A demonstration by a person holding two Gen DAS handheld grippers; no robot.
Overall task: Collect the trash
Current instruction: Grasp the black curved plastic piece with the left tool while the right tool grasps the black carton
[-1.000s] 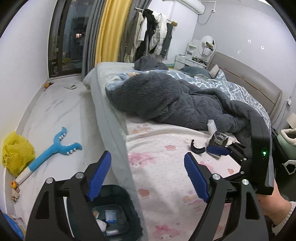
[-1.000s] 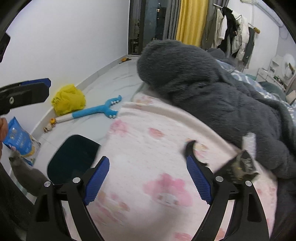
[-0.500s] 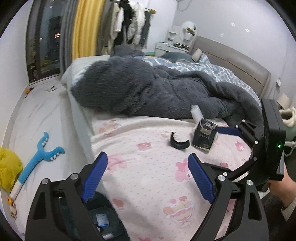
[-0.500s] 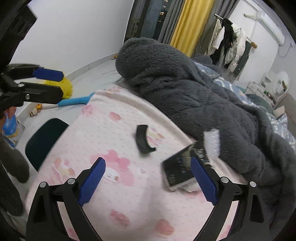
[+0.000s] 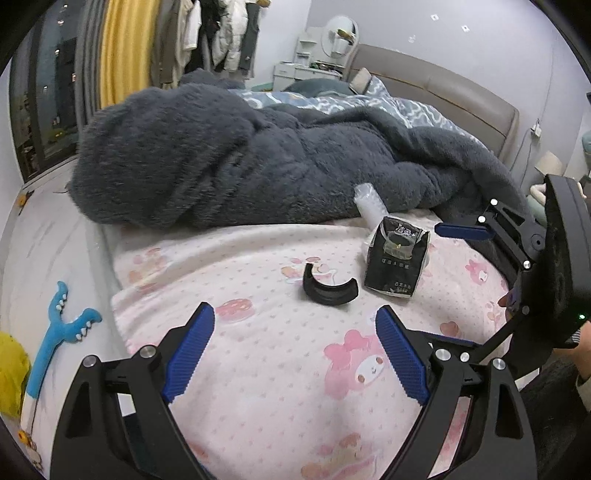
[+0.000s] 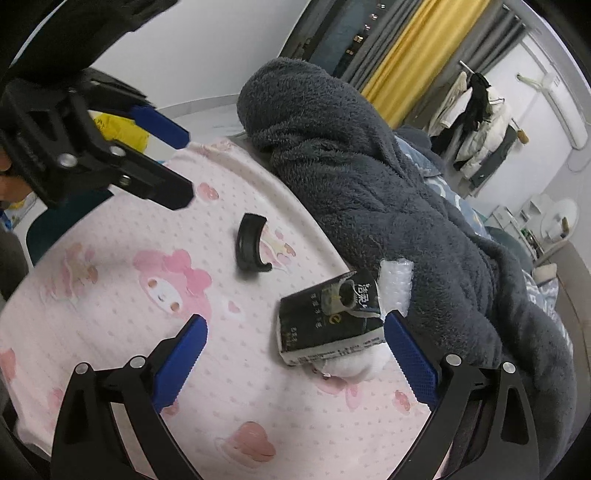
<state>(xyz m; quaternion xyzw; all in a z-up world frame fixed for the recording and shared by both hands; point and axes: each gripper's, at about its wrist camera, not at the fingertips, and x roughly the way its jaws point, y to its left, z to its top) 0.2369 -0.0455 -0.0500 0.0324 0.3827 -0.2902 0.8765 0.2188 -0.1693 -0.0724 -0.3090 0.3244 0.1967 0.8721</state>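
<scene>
You were working in a bedroom with pale walls, a yellow curtain (image 5: 120, 48) beside a dark window at the far left, clothes hanging on a rail (image 5: 221, 33) at the back and a padded headboard (image 5: 443, 92) to the far right. The bed took up most of both views, its pink cartoon-print sheet (image 5: 277, 369) stretched across the near part and a big dark grey fleece blanket (image 5: 240, 155) heaped across the far part. On the pale floor to the left lay a blue long-handled toy (image 5: 59, 332) and a crumpled yellow bag (image 5: 13, 373). A dark teal bin (image 6: 55, 225) showed only as a sliver past the bed's left edge in the right wrist view, and you could not tell what was in it. The trash lay on the sheet just in front of the blanket: a black tissue pack (image 5: 399, 258) with its top torn open and white tissue (image 6: 351, 365) showing at its near end, a small piece of bubble wrap (image 5: 369, 203) behind it against the fleece, and a black curved plastic piece (image 5: 328, 288) just left of the pack. Your left gripper (image 5: 295, 350) hovered over the sheet near the curved piece, spread wide and holding nothing. Your right gripper (image 6: 295, 354) had just been opening, its jaws released, the pack lying between them beside the right pad, not pinched.
</scene>
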